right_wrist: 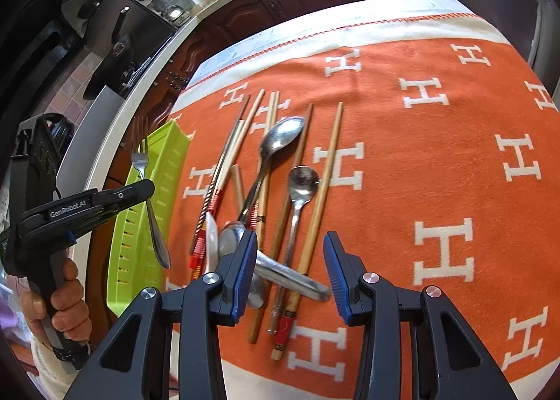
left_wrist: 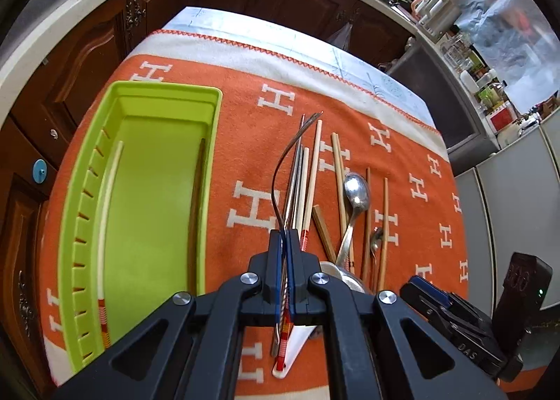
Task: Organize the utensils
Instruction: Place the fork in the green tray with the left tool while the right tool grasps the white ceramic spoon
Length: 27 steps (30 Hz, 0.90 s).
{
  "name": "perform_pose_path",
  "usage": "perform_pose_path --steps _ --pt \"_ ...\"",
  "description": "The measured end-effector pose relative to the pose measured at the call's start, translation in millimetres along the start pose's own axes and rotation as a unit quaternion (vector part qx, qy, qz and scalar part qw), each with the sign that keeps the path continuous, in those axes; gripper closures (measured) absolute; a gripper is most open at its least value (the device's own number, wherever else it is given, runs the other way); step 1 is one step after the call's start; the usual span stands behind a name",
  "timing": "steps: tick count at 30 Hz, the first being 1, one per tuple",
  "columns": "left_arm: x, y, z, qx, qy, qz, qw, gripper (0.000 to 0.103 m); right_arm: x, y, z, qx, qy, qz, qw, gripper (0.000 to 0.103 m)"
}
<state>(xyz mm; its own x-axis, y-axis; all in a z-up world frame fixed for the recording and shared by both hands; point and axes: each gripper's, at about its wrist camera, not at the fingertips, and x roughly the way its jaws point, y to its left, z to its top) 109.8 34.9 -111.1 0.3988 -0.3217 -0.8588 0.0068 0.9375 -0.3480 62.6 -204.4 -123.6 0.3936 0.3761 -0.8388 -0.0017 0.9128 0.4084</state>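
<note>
My left gripper (left_wrist: 286, 242) is shut on a metal fork (left_wrist: 280, 183), held in the air with its tines pointing away; the right wrist view shows the left gripper (right_wrist: 140, 190) with the fork (right_wrist: 148, 190) beside the tray. The green utensil tray (left_wrist: 206, 161) lies to the left on the orange cloth and holds one pale chopstick (left_wrist: 106, 211). My right gripper (right_wrist: 288, 267) is open, low over a pile of spoons (right_wrist: 280, 140) and several chopsticks (right_wrist: 322, 190). The pile also shows in the left wrist view (left_wrist: 357, 190).
An orange blanket with white H letters (right_wrist: 444, 253) covers the table. Dark wooden cabinets (left_wrist: 105, 49) and a white countertop (left_wrist: 42, 35) run behind and left of the table. A white ceramic spoon (right_wrist: 211, 242) lies in the pile.
</note>
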Motion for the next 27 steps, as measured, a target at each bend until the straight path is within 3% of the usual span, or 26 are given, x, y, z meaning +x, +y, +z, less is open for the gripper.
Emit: perform_pose_path --steps 10,17,23,27 --pt "-73.9 24.8 -18.8 0.009 -0.05 0.033 0.9982 0.103 5.9 40.1 -4.4 -0.051 0.004 0.032 0.998 0.063" --pt "-67.0 64.6 -35.2 -0.007 -0.031 0.084 0.996 0.103 29.9 71.6 -2.5 -0.102 0.0 0.0 0.995 0.064" --pt "-36.5 96.0 -45.9 -0.028 0.003 0.092 0.9953 0.102 53.5 92.8 -0.6 -0.141 0.009 -0.027 0.99 0.075" --pt "-31.7 107.4 -46.5 -0.034 -0.001 0.094 0.995 0.097 64.8 102.2 -3.2 -0.161 0.012 -0.045 0.986 0.092"
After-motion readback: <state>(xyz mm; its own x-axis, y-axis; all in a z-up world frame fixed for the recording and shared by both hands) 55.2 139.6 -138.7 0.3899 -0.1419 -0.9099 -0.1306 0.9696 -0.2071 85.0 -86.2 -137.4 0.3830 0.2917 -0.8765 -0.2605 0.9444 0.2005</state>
